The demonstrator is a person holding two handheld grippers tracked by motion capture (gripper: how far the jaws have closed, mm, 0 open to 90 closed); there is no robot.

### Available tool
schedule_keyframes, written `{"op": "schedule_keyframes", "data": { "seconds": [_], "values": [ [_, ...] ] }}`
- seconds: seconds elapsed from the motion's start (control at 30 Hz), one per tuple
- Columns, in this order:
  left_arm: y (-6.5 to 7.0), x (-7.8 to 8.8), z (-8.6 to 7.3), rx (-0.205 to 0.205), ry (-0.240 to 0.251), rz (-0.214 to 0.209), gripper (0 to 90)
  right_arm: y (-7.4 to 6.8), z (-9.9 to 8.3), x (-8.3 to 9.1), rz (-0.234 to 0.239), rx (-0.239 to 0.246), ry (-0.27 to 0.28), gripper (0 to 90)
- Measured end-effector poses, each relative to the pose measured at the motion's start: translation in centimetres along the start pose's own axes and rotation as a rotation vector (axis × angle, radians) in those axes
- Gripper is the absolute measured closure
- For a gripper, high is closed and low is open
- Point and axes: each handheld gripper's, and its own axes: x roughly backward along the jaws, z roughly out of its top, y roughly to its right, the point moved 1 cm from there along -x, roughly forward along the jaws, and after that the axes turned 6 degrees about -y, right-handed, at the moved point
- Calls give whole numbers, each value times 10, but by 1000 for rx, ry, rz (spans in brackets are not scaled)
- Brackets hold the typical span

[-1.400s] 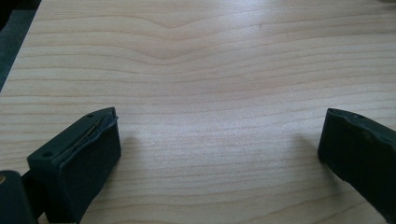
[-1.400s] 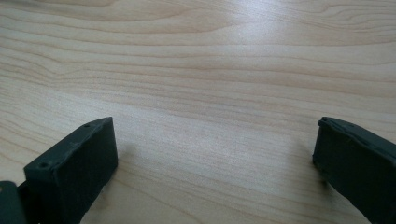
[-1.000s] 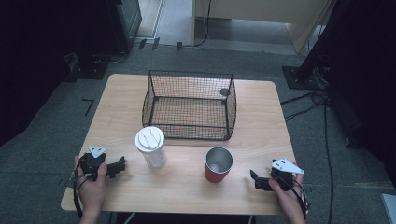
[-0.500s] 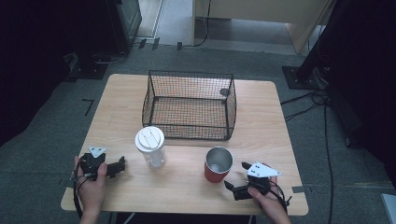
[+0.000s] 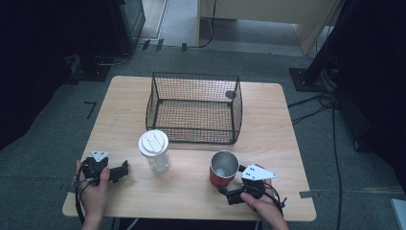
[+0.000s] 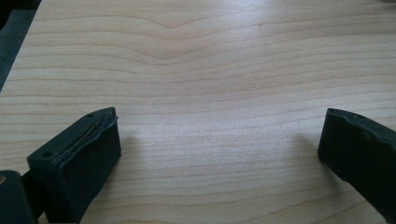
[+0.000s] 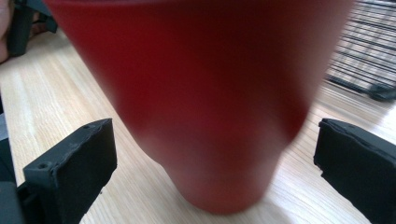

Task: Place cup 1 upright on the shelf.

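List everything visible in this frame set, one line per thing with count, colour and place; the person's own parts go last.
Table: one, light wood, centre of the high view.
Wire basket: one, black, far middle of the table, nothing visible inside.
Clear cup: one, see-through with a white lid, near side, left of centre.
Red cup: one, red outside and metal inside, open top, upright, near side, right of centre.
Cables: several, black, on the grey floor right of the table.
Left gripper: one, black, open over bare wood at the near left.
Right gripper: one, black, open, jaws either side of the red cup's base, not touching it.
Hands: two, at the near edge, each holding a gripper.
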Motion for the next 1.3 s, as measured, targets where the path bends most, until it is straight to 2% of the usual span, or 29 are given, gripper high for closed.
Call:
{"op": "schedule_keyframes", "data": {
  "seconds": [0.2, 0.23, 0.3, 0.33, 0.57, 0.67, 0.73, 0.87, 1.0, 1.17, 1.2, 1.3],
  "values": [
    [0, 0, 0, 0, 0, 0, 0, -6, 6, -10, -3, -1, -7, 0],
    [0, 0, 0, 0, 0, 0, 0, -8, 8, -13, -34, 3, 5, 0],
    [0, 0, 0, 0, 0, 0, 0, -8, 9, -14, -41, 1, 11, 0],
    [0, 0, 0, 0, 0, 0, 0, -9, 11, -15, -56, -13, 34, 0],
    [0, 0, 0, 0, 0, 0, 0, -11, 15, -17, -78, -11, 69, 3],
    [0, 0, 0, 0, 0, 1, 0, -12, 16, -16, -104, -9, 94, 45],
    [0, 0, 0, 1, 0, 0, 0, -13, 16, -15, -123, 11, 109, 69],
    [0, 0, 0, 1, 0, 0, 0, -15, 16, -15, -121, 24, 111, 73],
    [0, 0, 0, 1, 0, 0, 0, -19, 16, -15, -144, 38, 123, 73],
    [0, 0, 0, 1, 0, 0, 0, -24, 23, -12, -174, 30, 189, 73],
    [0, 0, 0, 1, 0, 0, 0, -24, 23, -12, -174, 30, 189, 73],
    [0, 0, 0, 2, 0, 0, 0, -26, 27, -9, -172, 25, 237, 74]
  ]
}}
